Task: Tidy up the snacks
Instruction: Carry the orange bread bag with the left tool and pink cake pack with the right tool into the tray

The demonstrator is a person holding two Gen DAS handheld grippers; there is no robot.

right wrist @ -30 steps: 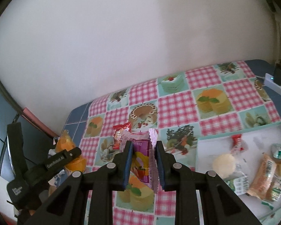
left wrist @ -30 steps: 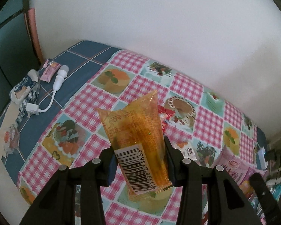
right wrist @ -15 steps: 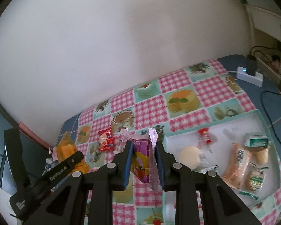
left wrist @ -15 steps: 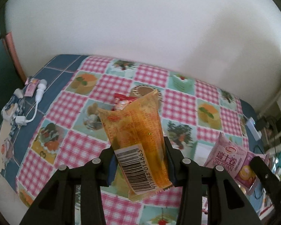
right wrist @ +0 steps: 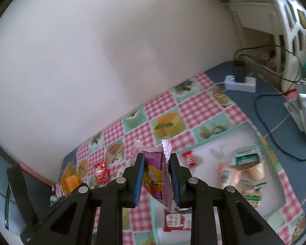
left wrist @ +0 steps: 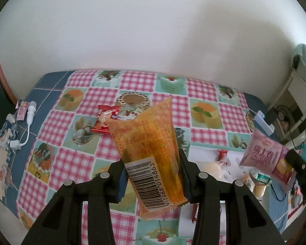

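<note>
Left gripper (left wrist: 153, 175) clamps orange packet (left wrist: 146, 143), right gripper (right wrist: 156, 175) clamps pink packet (right wrist: 153, 173); tray (right wrist: 275, 161) part-filled, red packet (left wrist: 104, 120) remains on the cloth.

The left tongs (left wrist: 153, 175) pinch an orange snack packet (left wrist: 151, 149) (barcode facing up) above the checked tablecloth (left wrist: 75, 159).

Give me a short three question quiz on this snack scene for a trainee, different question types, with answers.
1. True or false: the left gripper holds an orange packet.
2. Which packet does the right gripper hold? A pink and purple packet; B green tub.
3. Fill in: the loose red snack lies on the checked ____.

Key: 1 true; 2 A; 3 tablecloth.
</note>
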